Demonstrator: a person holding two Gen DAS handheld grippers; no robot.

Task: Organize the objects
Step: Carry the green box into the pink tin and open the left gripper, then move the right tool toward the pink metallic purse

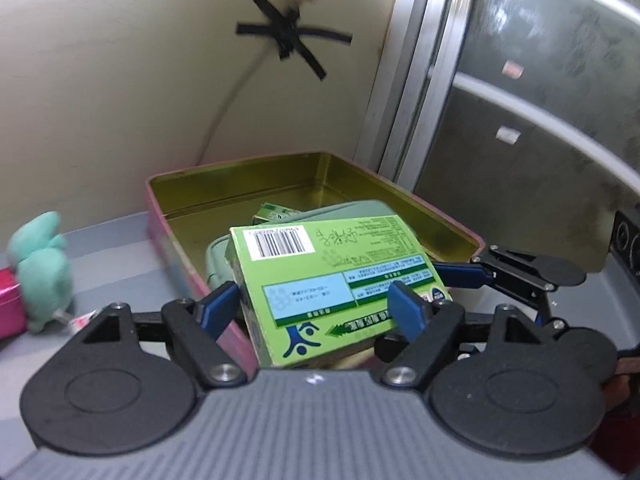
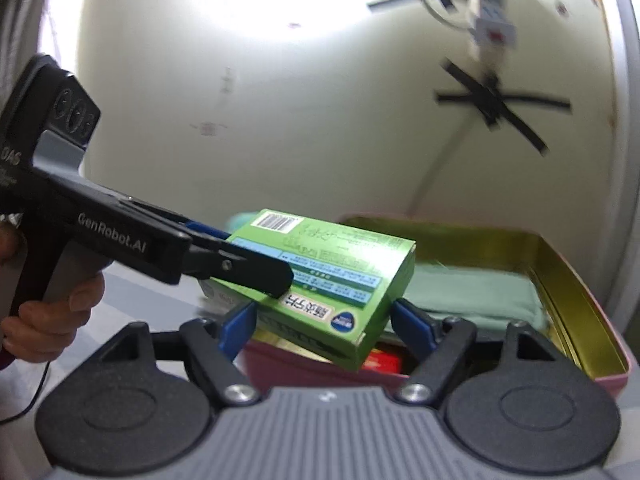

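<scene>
Both grippers hold one green carton (image 1: 320, 276), tilted above the near end of an open tin (image 1: 360, 184) with a gold inside and pink outer walls. The left gripper (image 1: 316, 308) has its blue pads pressed on the carton's two long sides, barcode end pointing away from it. The right gripper (image 2: 322, 320) clamps the carton's near end from both sides, the box resting between its blue fingers (image 2: 412, 320). Beneath the carton, inside the tin, lie a pale green pouch (image 2: 472, 292) and a small red packet (image 2: 384, 360). Left of the left jaws, outside the tin, a mint plush toy (image 1: 38, 264) stands beside a pink box (image 1: 8, 308).
</scene>
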